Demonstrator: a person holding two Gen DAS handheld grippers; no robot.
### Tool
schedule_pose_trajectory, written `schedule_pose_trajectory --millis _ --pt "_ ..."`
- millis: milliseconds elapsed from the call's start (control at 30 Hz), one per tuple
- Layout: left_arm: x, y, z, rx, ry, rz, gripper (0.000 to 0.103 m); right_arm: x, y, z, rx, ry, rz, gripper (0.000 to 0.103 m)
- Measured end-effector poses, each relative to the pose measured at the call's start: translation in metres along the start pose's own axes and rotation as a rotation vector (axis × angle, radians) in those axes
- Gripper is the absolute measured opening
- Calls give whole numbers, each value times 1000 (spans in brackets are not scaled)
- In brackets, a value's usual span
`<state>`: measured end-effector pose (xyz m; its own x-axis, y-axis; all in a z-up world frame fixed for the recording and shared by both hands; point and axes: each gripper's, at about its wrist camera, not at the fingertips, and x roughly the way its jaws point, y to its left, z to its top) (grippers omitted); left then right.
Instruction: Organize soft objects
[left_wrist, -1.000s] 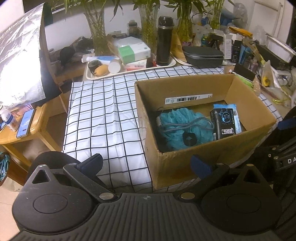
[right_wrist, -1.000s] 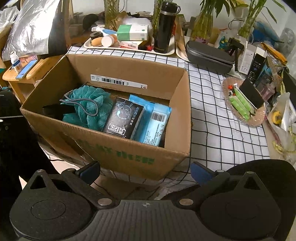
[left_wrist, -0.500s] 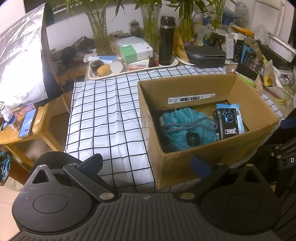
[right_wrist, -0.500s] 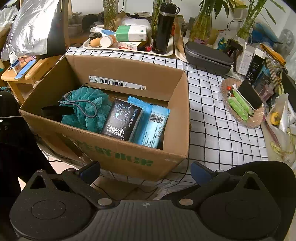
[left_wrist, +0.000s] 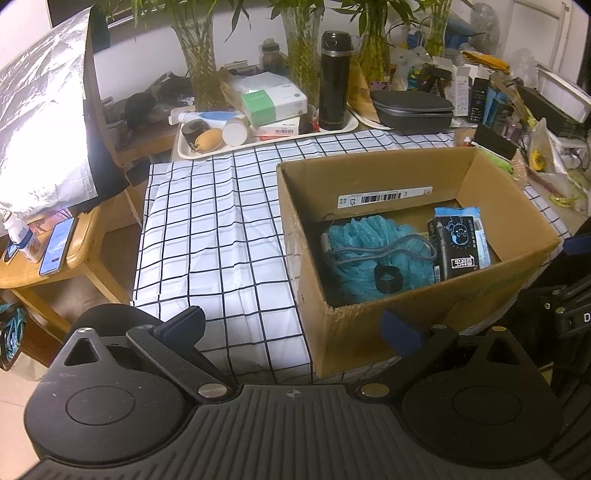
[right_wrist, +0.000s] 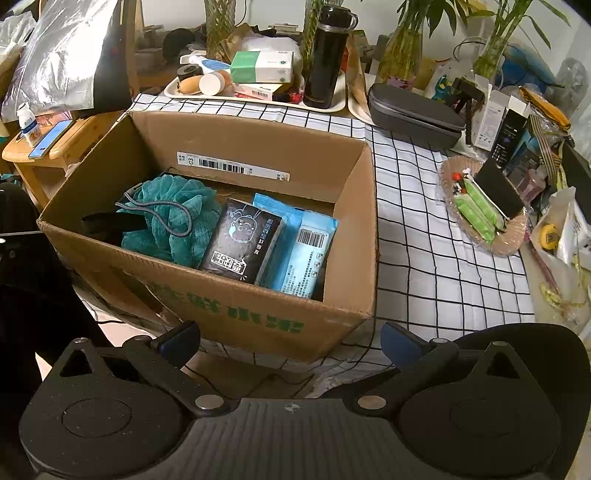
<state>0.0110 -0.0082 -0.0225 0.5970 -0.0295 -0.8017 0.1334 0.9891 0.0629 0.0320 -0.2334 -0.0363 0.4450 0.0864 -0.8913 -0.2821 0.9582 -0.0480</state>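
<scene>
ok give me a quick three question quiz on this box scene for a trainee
1. True or false: the teal bath pouf lies inside the cardboard box.
2. Which pack lies on top: A) the black tissue pack B) the light blue pack?
3. Fill in: the jaws of the left gripper and the right gripper are both ____ and hold nothing.

Key
1. True.
2. A; it partly overlaps the light blue pack.
3. Open.
</scene>
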Motion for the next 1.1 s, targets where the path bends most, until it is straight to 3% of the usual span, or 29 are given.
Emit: schedule_pose_trajectory --millis 1100 --pt "-1 -1 0 -1 2 -1 103 -2 0 5 -17 -6 -2 103"
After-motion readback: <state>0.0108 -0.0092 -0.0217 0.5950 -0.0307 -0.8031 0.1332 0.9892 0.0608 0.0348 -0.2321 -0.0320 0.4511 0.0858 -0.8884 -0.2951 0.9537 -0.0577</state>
